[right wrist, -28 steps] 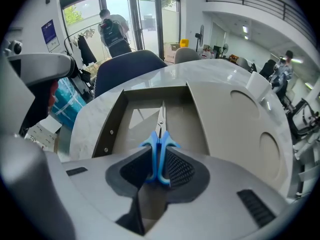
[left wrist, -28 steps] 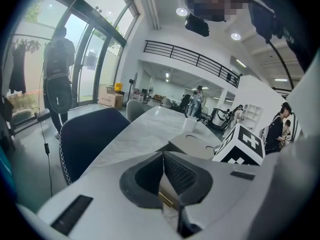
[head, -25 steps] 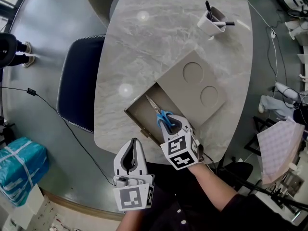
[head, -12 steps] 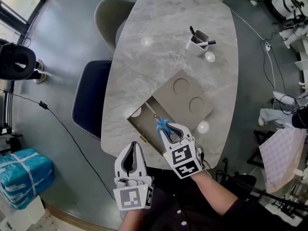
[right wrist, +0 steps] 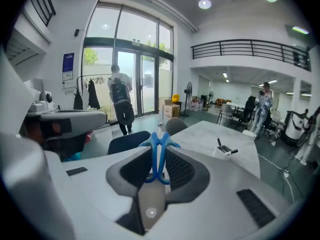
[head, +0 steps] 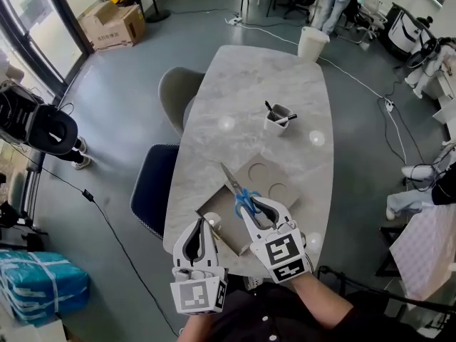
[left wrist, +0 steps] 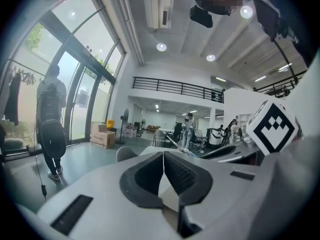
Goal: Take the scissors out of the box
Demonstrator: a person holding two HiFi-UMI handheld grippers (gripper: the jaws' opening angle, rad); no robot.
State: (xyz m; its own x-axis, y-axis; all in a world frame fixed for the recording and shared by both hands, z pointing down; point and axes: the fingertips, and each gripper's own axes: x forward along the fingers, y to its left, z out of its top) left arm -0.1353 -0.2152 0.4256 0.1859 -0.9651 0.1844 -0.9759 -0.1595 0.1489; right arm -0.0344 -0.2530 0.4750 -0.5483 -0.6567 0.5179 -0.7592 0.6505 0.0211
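Blue-handled scissors [head: 236, 189] hang in the air above the flat grey box [head: 265, 179], blades pointing away from me. My right gripper [head: 258, 209] is shut on their handles; in the right gripper view the blue loops [right wrist: 159, 149] stand upright between the jaws of the right gripper [right wrist: 159, 156]. The box lies on the marble table [head: 249, 91] with its drawer [head: 217, 212] pulled out toward me. To the left, beside the table's near edge, my left gripper [head: 197, 226] is raised, shut and holds nothing. In its own view the left gripper [left wrist: 163, 156] has its fingertips meeting.
A white pen cup [head: 276, 117] with markers stands mid-table, and a white bin [head: 311, 45] at the far end. A grey chair [head: 178, 95] and a dark blue chair [head: 153, 194] sit along the table's left side. Cardboard boxes [head: 112, 23] lie far left; people stand in the hall.
Both grippers have risen well above the table. The right one has lifted the scissors up out of the open drawer. The left stays shut and holds nothing.
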